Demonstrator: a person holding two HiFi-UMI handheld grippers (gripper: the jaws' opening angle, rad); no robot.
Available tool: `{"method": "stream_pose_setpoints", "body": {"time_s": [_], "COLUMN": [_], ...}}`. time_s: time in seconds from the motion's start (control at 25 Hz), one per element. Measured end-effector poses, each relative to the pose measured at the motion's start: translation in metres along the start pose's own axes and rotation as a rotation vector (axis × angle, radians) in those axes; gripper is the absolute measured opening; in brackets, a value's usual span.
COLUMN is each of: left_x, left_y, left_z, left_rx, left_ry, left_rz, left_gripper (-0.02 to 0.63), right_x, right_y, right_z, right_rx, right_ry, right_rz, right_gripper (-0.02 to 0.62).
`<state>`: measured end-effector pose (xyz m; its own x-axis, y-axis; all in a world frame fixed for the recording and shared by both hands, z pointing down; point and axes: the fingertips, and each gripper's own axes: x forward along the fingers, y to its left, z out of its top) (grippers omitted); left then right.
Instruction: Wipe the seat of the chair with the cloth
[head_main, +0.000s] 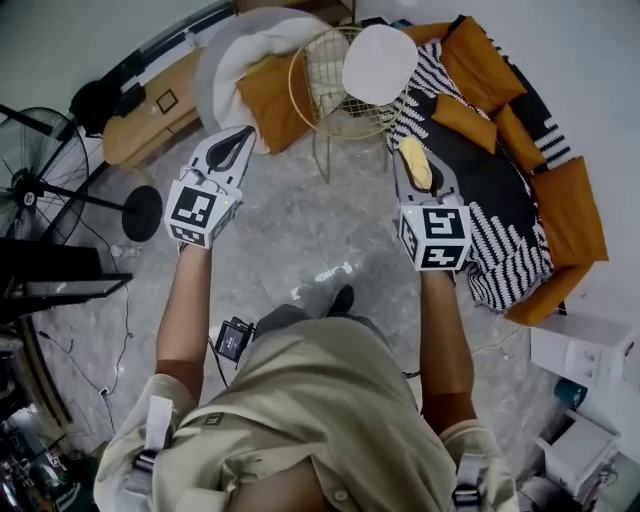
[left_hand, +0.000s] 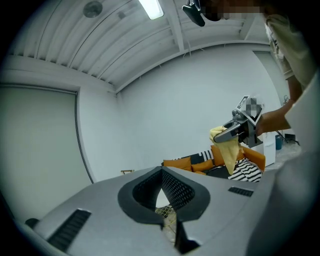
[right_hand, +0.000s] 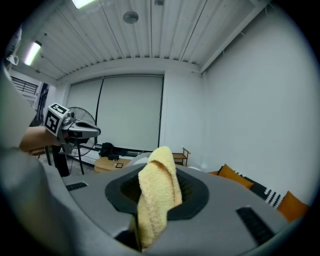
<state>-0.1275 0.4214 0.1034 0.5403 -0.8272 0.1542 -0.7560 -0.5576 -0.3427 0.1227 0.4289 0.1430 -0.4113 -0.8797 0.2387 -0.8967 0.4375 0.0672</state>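
Observation:
A gold wire chair (head_main: 322, 95) with a round white seat pad (head_main: 380, 62) stands ahead of me on the marble floor. My right gripper (head_main: 408, 150) is shut on a yellow terry cloth (head_main: 415, 165) just below the seat and to its right, held in the air. In the right gripper view the cloth (right_hand: 157, 197) fills the gap between the jaws and hangs down. My left gripper (head_main: 243, 133) is shut and holds nothing, left of the chair. The left gripper view shows the right gripper (left_hand: 235, 131) with the cloth (left_hand: 228, 150) drooping from it.
A sofa (head_main: 560, 210) with orange cushions and a black-and-white striped throw (head_main: 500, 240) runs along the right. Behind the chair lies a white and orange beanbag (head_main: 250, 70), with a round wooden table (head_main: 150, 120) at its left. A standing fan (head_main: 40, 170) is at far left.

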Motion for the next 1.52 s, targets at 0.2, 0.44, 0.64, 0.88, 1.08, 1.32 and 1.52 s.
{"method": "stream_pose_setpoints", "body": {"time_s": [0.2,0.44,0.64,0.88,1.08,1.32,1.52], "left_x": [0.041,0.084,0.127,0.182,0.225,0.26,0.277], "left_y": [-0.002,0.015,0.044,0.086,0.115,0.153,0.19], "left_z": [0.004,-0.006,-0.014,-0.02,-0.024,-0.032,-0.044], "left_rx": [0.018,0.009,-0.008,-0.007,0.006,0.006,-0.011], "left_ry": [0.007,-0.005,-0.041,-0.099,-0.12,-0.144,-0.158], "left_rz": [-0.027,-0.059,-0.089,-0.129,-0.163,-0.192,-0.199], "left_gripper": [0.015,0.015,0.015,0.015,0.015,0.015,0.015], "right_x": [0.021,0.052,0.085,0.13,0.169,0.219,0.261], "right_y": [-0.027,-0.046,-0.061,-0.076,-0.088,-0.092,-0.088], "right_z": [-0.004,-0.008,-0.002,0.005,0.011,0.019,0.032], "right_rx": [0.022,0.023,0.008,0.007,0.024,0.02,0.009], "right_ry": [0.006,0.034,0.052,0.082,0.103,0.125,0.124], "right_rz": [-0.001,-0.025,-0.074,-0.136,-0.17,-0.194,-0.208], "right_gripper": [0.095,0.095,0.095,0.095,0.095,0.095,0.095]}}
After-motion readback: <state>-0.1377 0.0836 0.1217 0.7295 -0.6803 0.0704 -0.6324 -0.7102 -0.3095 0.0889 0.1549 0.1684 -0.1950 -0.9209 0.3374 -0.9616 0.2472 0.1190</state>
